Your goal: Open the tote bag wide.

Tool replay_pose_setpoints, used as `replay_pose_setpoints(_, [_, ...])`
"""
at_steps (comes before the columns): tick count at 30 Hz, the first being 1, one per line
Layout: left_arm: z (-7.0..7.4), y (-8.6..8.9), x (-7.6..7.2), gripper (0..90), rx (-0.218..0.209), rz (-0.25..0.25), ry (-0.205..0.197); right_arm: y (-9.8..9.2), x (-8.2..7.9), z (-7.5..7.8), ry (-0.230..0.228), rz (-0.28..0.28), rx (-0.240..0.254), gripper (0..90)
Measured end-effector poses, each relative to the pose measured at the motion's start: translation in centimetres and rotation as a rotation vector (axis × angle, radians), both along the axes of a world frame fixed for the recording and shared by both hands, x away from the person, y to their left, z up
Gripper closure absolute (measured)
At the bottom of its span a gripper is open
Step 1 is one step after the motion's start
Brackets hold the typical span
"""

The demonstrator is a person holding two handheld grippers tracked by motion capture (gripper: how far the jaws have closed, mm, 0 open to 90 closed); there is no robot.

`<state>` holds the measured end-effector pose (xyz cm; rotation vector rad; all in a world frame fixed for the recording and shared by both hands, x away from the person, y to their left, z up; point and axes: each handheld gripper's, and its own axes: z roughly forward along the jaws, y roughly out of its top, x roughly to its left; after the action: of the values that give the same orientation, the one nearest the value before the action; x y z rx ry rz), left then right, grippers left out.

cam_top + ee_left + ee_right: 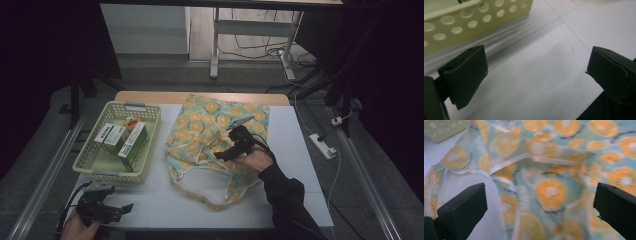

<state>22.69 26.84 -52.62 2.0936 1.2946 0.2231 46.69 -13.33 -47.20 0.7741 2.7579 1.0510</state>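
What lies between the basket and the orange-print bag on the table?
Nothing: in the high view a bare strip of white table separates the basket from the orange-print bag. The two do not touch.

you have a white table point(165, 200) in front of you, its top crossed by thin seam lines, with a strip of bare wood along the far edge. on its left part sits a pale yellow basket point(90, 165) with round holes in its walls; its near wall shows close up in the left gripper view point(461, 22), resting straight on the white top. beside the basket, toward the middle, a cloth bag point(200, 130) printed with orange slices lies flat and rumpled, its handles spread toward your edge. the right gripper view shows the same fabric point(549, 190) folded over the white surface.
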Motion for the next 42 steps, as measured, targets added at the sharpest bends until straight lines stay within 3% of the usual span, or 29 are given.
replay_pose_setpoints(6, [0.0,0.0,0.0,3.3,0.0,-0.003,-0.001,2.0,-1.1,-1.8,-0.016,0.045,-0.051,0.6])
replay_pose_setpoints(10, [0.0,0.0,0.0,3.3,-0.005,-0.003,-0.002,2.3,-0.8,-3.2,-0.019,0.036,-0.085,8.4])
replay_pose_setpoints(13, [0.0,0.0,-0.1,3.3,-0.005,-0.004,-0.005,1.9,-0.3,-3.9,-0.019,0.015,-0.087,19.7])
replay_pose_setpoints(14, [0.0,0.0,-0.1,3.3,-0.004,-0.004,-0.005,1.5,-0.2,-4.3,-0.023,0.018,-0.093,30.3])
replay_pose_setpoints(16, [0.0,0.0,-0.1,3.3,-0.003,-0.005,-0.005,1.5,-0.2,-4.4,-0.027,0.024,-0.109,35.0])
replay_pose_setpoints(19, [0.0,0.0,-0.1,3.3,-0.001,-0.006,-0.006,1.4,-0.7,-4.7,-0.073,0.052,-0.118,50.6])
replay_pose_setpoints(24, [0.0,-0.1,-0.1,3.4,0.005,-0.009,-0.005,1.4,-1.0,-4.6,-0.062,0.071,-0.112,80.5])
replay_pose_setpoints(26, [0.0,-0.1,-0.1,3.5,0.004,-0.01,-0.006,1.3,-1.0,-4.5,-0.062,0.075,-0.121,88.5])
replay_pose_setpoints(28, [0.0,-0.1,-0.1,3.5,0.003,-0.01,-0.005,1.3,-1.1,-4.2,-0.084,0.065,-0.117,89.3])
replay_pose_setpoints(32, [0.0,-0.1,-0.1,3.6,-0.001,-0.01,-0.004,0.9,-1.2,-3.0,-0.108,0.054,-0.059,89.4])
replay_pose_setpoints(42, [0.0,0.4,-0.1,3.6,-0.04,0.002,-0.005,0.2,-1.2,-0.7,-0.118,0.044,0.026,89.4])
